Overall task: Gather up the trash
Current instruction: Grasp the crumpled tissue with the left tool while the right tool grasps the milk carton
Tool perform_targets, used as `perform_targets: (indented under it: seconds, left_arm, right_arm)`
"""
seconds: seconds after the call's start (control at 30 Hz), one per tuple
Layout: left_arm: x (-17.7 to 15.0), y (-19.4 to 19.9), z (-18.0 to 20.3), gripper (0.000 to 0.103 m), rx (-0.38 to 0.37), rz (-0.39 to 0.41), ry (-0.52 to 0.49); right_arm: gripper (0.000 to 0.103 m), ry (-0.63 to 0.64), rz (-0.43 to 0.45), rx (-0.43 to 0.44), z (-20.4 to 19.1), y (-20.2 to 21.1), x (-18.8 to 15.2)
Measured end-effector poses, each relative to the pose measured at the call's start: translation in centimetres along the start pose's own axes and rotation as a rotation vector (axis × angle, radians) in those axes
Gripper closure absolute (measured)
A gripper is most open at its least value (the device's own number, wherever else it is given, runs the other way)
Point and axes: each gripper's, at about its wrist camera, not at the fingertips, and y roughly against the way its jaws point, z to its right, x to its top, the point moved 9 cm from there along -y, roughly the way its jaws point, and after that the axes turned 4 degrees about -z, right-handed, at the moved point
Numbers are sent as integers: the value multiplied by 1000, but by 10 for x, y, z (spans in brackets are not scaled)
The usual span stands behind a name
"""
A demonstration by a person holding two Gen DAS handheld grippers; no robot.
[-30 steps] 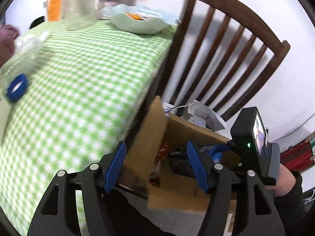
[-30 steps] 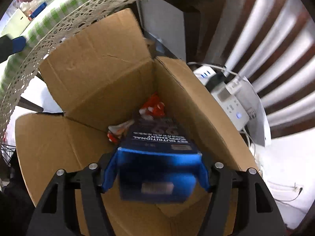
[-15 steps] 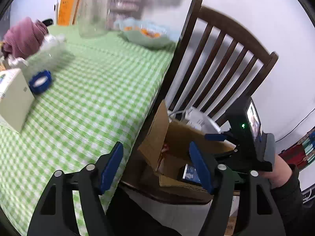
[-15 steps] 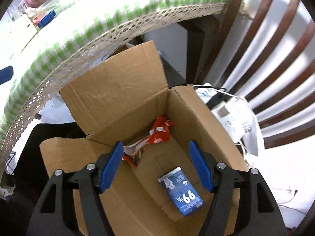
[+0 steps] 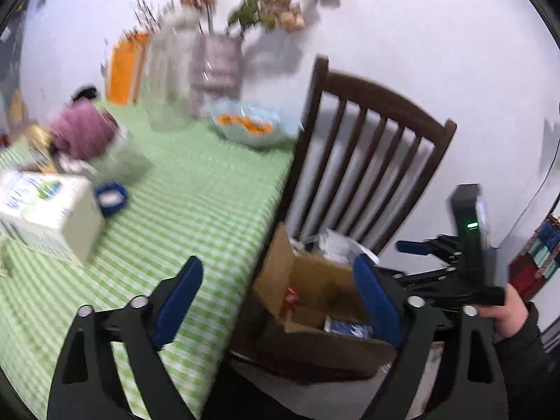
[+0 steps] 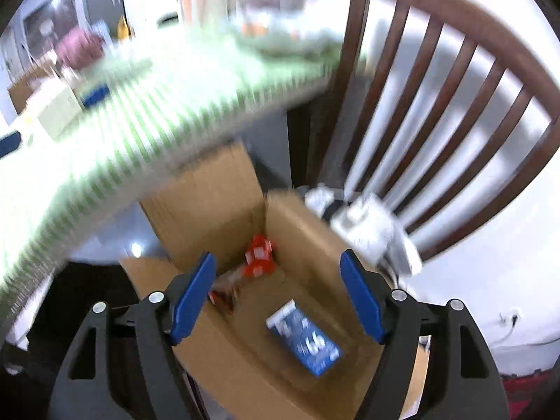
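Observation:
An open cardboard box (image 6: 217, 189) sits on a chair seat beside the table; it also shows in the left wrist view (image 5: 276, 262). Inside lie a blue supplement box (image 6: 308, 339) and a red wrapper (image 6: 259, 255); both show in the left wrist view, the blue box (image 5: 346, 329) and the wrapper (image 5: 290, 301). My right gripper (image 6: 276, 290) is open and empty above the box. My left gripper (image 5: 280, 290) is open and empty over the table edge. On the green checked table (image 5: 196, 210) stand a white carton (image 5: 49, 210) and a blue cap (image 5: 112, 197).
A dark wooden chair back (image 5: 378, 154) rises behind the box. A power strip and white papers (image 6: 367, 231) lie on the seat. A bowl of orange food (image 5: 252, 129), glass vases (image 5: 189, 77) and a pink cloth (image 5: 80, 129) stand farther back on the table.
My right gripper opened and the blue supplement box dropped into the cardboard box. Both grippers have since pulled up and back, so more of the table and chair shows.

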Motion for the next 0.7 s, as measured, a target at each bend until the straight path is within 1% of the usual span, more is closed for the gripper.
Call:
perform_targets:
  seconds: [0.1,0.13,0.17,0.23,0.3,0.4,0.43,0.5,0.53,0.6,0.7]
  left_arm:
    - [10,20,-12,12,36,59,9]
    - [13,27,-21,12,55,75,22]
    - [15,32,-28,12,68,84,33]
    - [18,42,-45,12,104,94,66]
    - [18,53,-66,12,151,101,106]
    - [18,68,-97,12,231,124,151]
    - [17,73,-114,12,274,133,169]
    - [11,80,-146,8,352,144,210]
    - [7,85,-169,8,406,147,248]
    - [-1,92,-205,8,455,147,315]
    - [-12,103,-241,8,496,153,384]
  right_arm:
    - [30,7,128,17,-14,27,28]
    - [26,10,168,15,-18,34,37]
    - [23,7,212,11,-22,41,46]
    - [22,-12,312,36,-34,55,65]
    - [23,-34,367,77,-45,62,79]
    - [22,-40,411,149,-67,59,102]
    - [22,-34,419,174,-77,59,109]
    - [22,-9,424,218,-100,59,120]
    - [22,1,428,233,-110,58,124]
    - [22,24,430,276,-133,52,134]
    - [22,58,419,347,-167,43,140]
